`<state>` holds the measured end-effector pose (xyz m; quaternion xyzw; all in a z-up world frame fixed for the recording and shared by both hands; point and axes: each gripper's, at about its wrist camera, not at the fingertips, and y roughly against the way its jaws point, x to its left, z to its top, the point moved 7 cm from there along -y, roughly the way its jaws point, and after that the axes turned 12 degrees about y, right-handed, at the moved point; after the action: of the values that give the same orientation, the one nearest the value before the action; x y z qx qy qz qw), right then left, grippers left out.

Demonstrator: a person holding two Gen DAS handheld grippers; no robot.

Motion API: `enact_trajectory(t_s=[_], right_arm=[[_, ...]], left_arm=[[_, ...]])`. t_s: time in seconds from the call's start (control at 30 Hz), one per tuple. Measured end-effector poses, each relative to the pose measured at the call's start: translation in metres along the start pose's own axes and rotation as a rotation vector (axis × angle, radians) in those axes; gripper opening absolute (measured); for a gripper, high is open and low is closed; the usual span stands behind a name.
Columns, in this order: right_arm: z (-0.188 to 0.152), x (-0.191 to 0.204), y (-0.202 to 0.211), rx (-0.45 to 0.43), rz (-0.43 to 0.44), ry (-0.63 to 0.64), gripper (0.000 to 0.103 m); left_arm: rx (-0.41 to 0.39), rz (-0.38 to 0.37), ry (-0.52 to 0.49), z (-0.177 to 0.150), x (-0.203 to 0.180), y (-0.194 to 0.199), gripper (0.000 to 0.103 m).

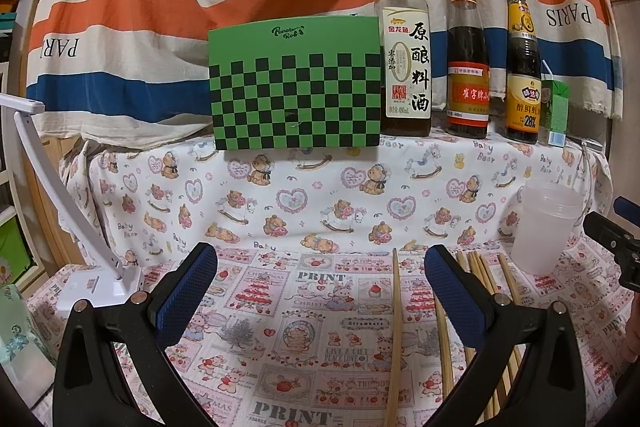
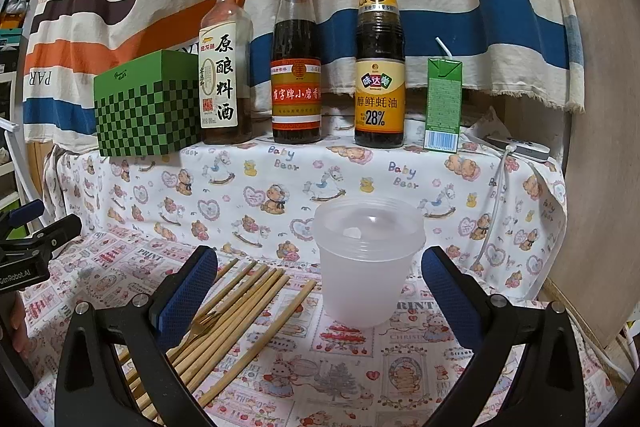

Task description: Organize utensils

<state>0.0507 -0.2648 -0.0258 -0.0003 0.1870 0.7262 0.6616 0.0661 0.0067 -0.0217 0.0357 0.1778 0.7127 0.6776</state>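
Observation:
Several bamboo chopsticks [image 2: 240,303] lie on the printed cloth, with a small gold fork [image 2: 204,323] on top of them. In the left wrist view the chopsticks [image 1: 484,279] lie around my right finger, and one chopstick [image 1: 396,327] lies apart between the fingers. A translucent plastic cup [image 2: 366,263] stands upright right of the chopsticks; it also shows in the left wrist view [image 1: 544,227]. My left gripper [image 1: 320,287] is open and empty above the cloth. My right gripper [image 2: 320,291] is open and empty, just in front of the cup.
On the raised shelf at the back stand a green checkered box [image 1: 296,87], three sauce bottles [image 2: 298,55] and a green drink carton [image 2: 442,105]. A white desk lamp [image 1: 100,283] stands at the left. A white cable [image 2: 498,195] hangs at the right.

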Motion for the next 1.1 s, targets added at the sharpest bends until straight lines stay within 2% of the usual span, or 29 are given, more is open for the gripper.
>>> enact_trajectory(t_s=[1.1], right_arm=[[-0.0004,0.0013,-0.0001,0.001,-0.002,0.002,0.103]], left_arm=[[-0.001,0.014,0.002,-0.0016,0.0005,-0.0005,0.103]])
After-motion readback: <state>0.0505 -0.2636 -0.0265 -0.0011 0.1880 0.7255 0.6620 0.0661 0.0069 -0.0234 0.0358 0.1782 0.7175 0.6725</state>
